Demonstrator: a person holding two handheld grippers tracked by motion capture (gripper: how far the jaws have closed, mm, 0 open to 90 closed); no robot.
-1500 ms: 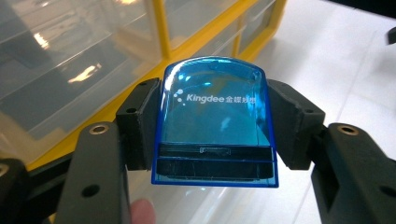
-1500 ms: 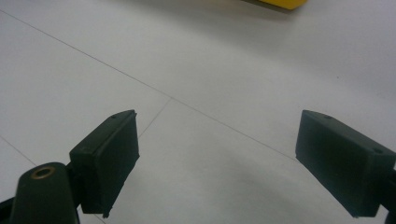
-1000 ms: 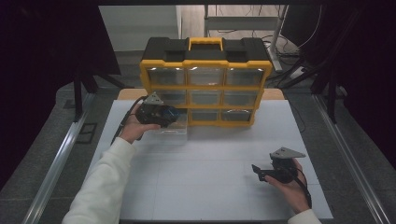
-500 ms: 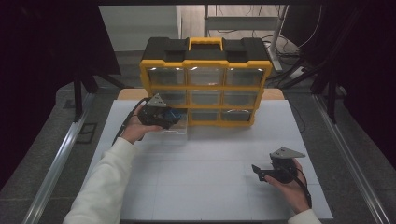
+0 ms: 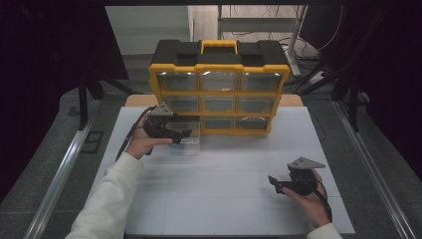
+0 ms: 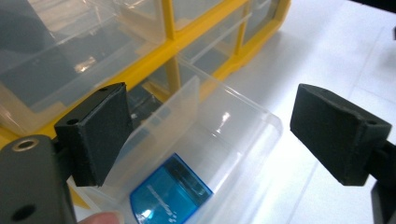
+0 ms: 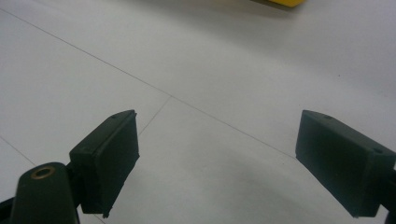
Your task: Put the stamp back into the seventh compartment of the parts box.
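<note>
The right gripper (image 5: pixel 276 183) sat parked low on the white table (image 5: pixel 234 199), jaws spread wide with nothing between them, well away from the action.

The left gripper (image 5: pixel 185 133) had just been opening its jaws, and they stood apart around the clear plastic drawer (image 6: pixel 219 126) without pressing on it. So the drawer looked freshly let go, sitting pulled out on the table right in front of the yellow organizer (image 5: pixel 219 89), by its bottom-left slot.

My worry: the wide jaws flanked the thin drawer wall, so any sideways pull-away could've snagged the rim and dragged or tipped the light drawer.

The drawer itself was see-through, thin-walled and glossy, with a little blue translucent item (image 6: pixel 170 196) lying at its near end, maybe a sharpener or small case, hard to tell from that angle.
</note>
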